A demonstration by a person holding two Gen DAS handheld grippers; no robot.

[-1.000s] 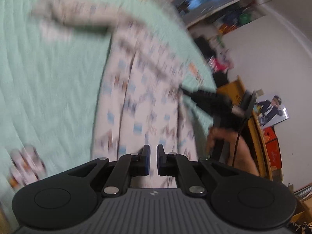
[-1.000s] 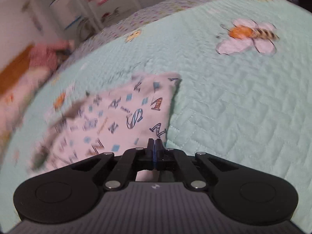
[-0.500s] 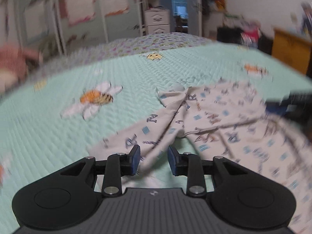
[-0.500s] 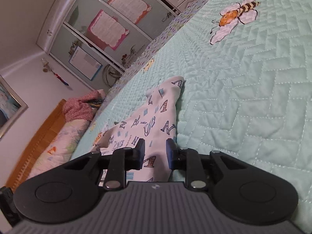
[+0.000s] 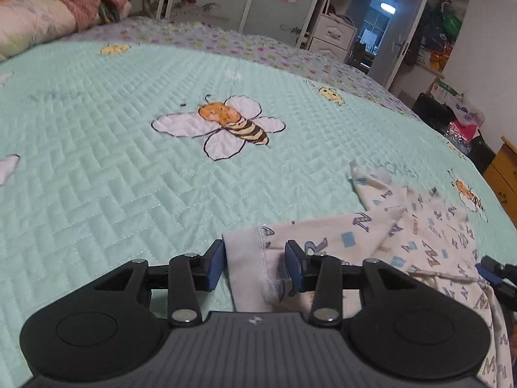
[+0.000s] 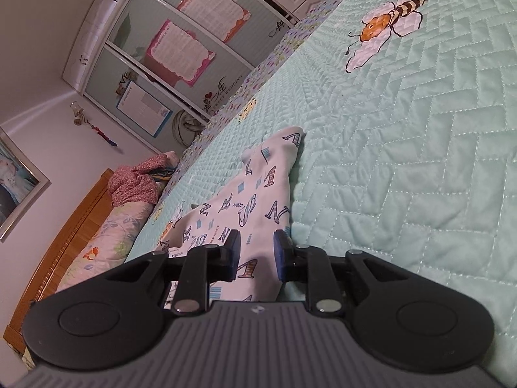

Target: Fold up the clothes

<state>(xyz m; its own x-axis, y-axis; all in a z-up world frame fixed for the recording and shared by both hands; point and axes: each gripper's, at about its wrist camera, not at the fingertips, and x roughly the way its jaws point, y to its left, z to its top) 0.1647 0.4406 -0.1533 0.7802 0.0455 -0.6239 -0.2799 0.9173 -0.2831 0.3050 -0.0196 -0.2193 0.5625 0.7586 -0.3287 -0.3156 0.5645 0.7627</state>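
the left gripper (image 5: pixel 255 263) sits low over a mint green quilted bedspread (image 5: pixel 97 161), its blue-padded jaws spread wide apart. between them lies the hemmed end of a white garment (image 5: pixel 387 229) printed with letters and small blue squares; the cloth passes through the gap, and whether either pad touches it cannot be told. from there the garment runs to the right and slightly farther away, rumpled, with one pointed corner lifted toward the far side. at the right edge of the left wrist view the dark tip of the right gripper (image 5: pixel 494 273) shows against the same cloth.

in the right wrist view the right gripper (image 6: pixel 257 255) also has its jaws apart, with the garment (image 6: pixel 258 194) lying in the gap and stretching away from it to a narrow end on the bedspread (image 6: pixel 420 161). the cloth lies loose, not pinched.

an embroidered bee (image 5: pixel 226 126) with white wings sits on the quilt farther off, left of the garment. beyond the bed stand wardrobe doors (image 6: pixel 181 51) with pink and orange posters. a red patterned cloth (image 6: pixel 135 184) is heaped on a floral pillow (image 6: pixel 110 239) by the wooden headboard (image 6: pixel 71 226).
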